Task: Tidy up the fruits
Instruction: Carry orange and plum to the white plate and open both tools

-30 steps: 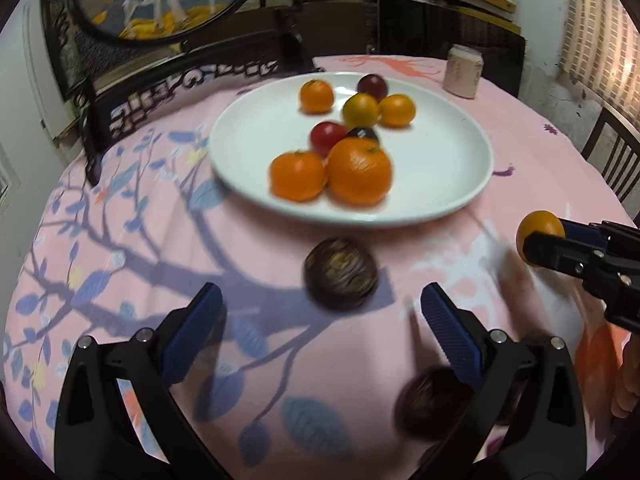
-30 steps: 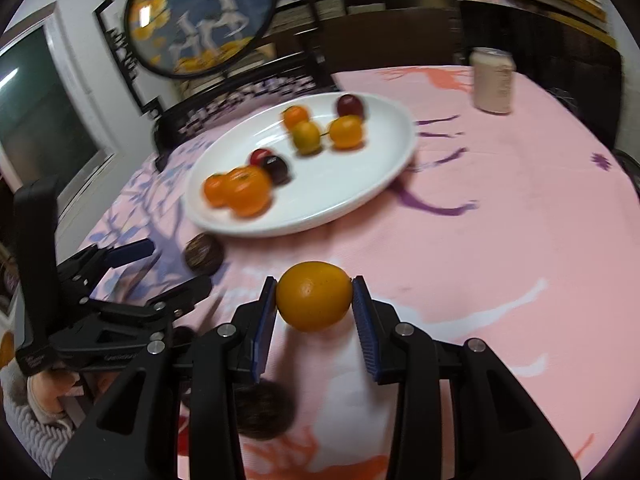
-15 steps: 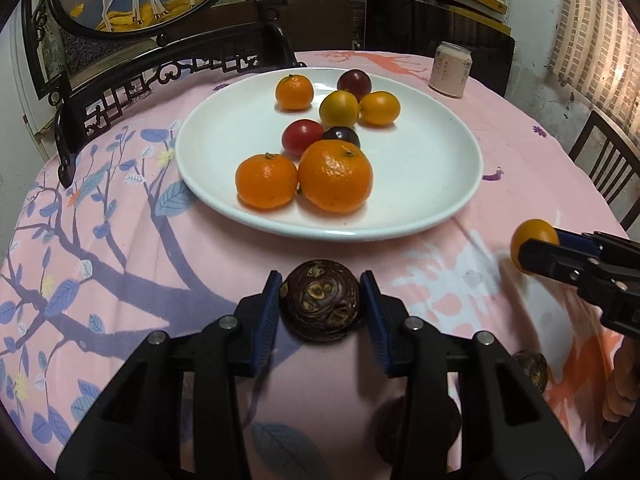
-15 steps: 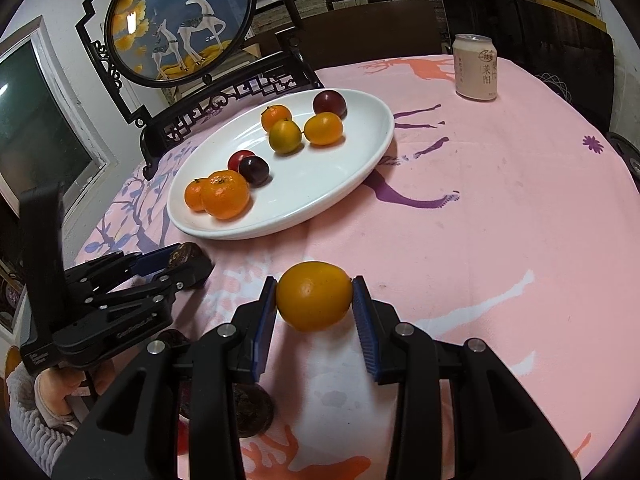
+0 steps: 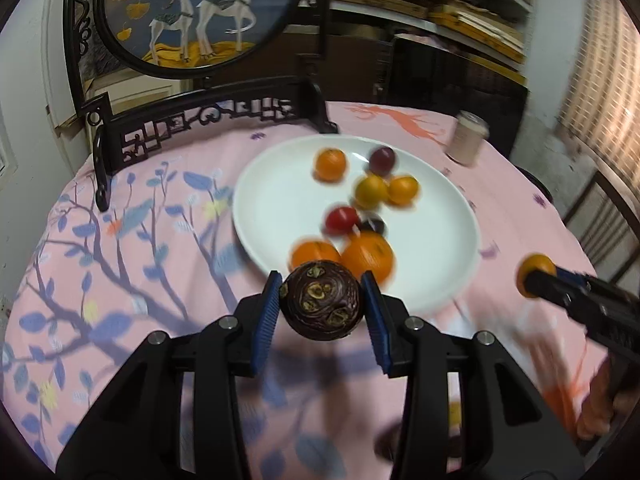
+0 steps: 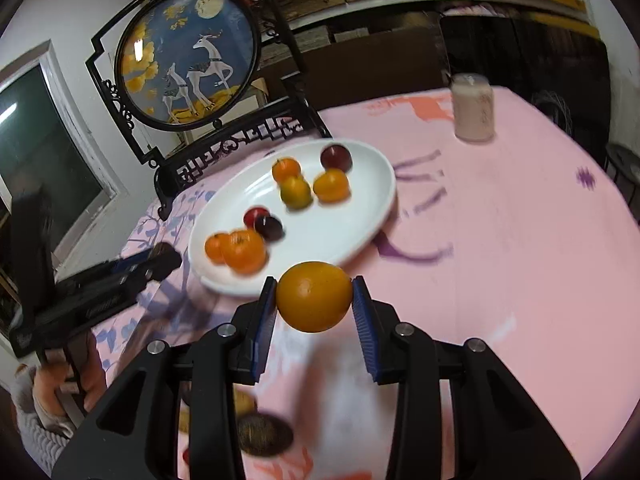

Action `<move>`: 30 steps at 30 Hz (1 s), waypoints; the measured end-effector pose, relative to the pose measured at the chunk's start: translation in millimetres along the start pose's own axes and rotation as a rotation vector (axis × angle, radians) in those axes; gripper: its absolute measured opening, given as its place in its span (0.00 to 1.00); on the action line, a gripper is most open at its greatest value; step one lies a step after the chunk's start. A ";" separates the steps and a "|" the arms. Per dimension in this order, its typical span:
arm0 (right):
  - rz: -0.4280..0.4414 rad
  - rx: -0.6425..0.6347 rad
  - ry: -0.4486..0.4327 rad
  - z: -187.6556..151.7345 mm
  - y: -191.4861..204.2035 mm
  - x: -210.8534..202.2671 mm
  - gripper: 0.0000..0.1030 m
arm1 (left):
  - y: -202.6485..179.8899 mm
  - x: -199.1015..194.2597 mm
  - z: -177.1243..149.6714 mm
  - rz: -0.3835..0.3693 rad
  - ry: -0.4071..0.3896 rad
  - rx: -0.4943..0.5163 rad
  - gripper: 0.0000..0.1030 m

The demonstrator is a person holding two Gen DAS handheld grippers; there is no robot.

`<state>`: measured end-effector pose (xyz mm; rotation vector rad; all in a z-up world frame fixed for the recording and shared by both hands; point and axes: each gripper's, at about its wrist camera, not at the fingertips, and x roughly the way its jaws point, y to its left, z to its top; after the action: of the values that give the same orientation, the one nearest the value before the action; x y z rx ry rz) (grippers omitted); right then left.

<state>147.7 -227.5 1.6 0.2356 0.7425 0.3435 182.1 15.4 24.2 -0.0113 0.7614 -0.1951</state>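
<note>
My left gripper [image 5: 322,309] is shut on a dark brown passion fruit [image 5: 322,300] and holds it above the tablecloth, just short of the white plate [image 5: 280,184]. My right gripper [image 6: 314,300] is shut on an orange [image 6: 314,297], lifted near the plate's [image 6: 372,184] front rim. The plate holds several oranges, small yellow-orange fruits and dark red plums. In the left wrist view the right gripper [image 5: 538,278] is at the right with its orange [image 5: 535,269].
A pale drink can [image 6: 474,107] stands at the far right of the pink tablecloth. A black carved stand with a round deer picture [image 5: 192,12] is behind the plate. More dark fruit [image 6: 262,435] lies on the cloth below my right gripper.
My left gripper closed on the passion fruit and lifted it off the cloth toward the plate. My right gripper rose and moved closer to the plate with the orange.
</note>
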 end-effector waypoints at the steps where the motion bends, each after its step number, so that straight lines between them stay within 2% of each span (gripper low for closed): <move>1: -0.011 -0.012 0.003 9.8 4.5 7.9 0.37 | 4.0 9.1 10.6 0.004 0.006 -0.015 0.40; 6: -0.025 -0.030 0.041 34.3 12.6 48.5 0.37 | 10.0 45.8 37.0 0.017 0.019 -0.039 0.43; 8: -0.008 -0.017 0.036 39.9 9.7 62.2 0.41 | 11.5 55.0 41.2 -0.011 0.015 -0.051 0.60; 9: -0.001 -0.009 0.036 40.7 7.7 65.2 0.60 | 12.7 57.3 40.4 -0.020 0.011 -0.058 0.73; 10: 0.001 0.004 0.028 40.7 3.9 67.3 0.67 | 13.3 59.1 39.5 -0.022 0.014 -0.056 0.75; 14: -0.028 0.008 -0.007 37.8 -5.7 63.5 0.70 | 19.4 58.3 35.7 -0.020 0.023 -0.060 0.77; 16: -0.019 0.029 -0.001 35.0 -11.0 59.8 0.70 | 24.2 53.0 33.1 -0.014 0.013 -0.085 0.87; 22: -0.024 0.036 0.004 13.8 -12.6 39.1 0.73 | 40.6 37.8 8.6 0.010 0.025 -0.153 0.87; 26: -0.032 0.009 -0.015 -2.8 -7.2 19.9 0.88 | 40.9 21.5 -16.9 0.010 0.041 -0.160 0.90; 27: -0.030 0.002 -0.022 -7.0 -6.1 14.6 0.89 | 39.2 16.8 -22.9 0.012 0.044 -0.154 0.95; 30: -0.038 -0.029 -0.039 -19.4 -2.0 -2.3 0.93 | 29.1 -3.5 -41.4 0.010 0.033 -0.111 0.96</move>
<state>133.1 -228.6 -11.5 0.2002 0.7022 0.3121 156.2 47.1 -5.8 -0.1098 0.8040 -0.1435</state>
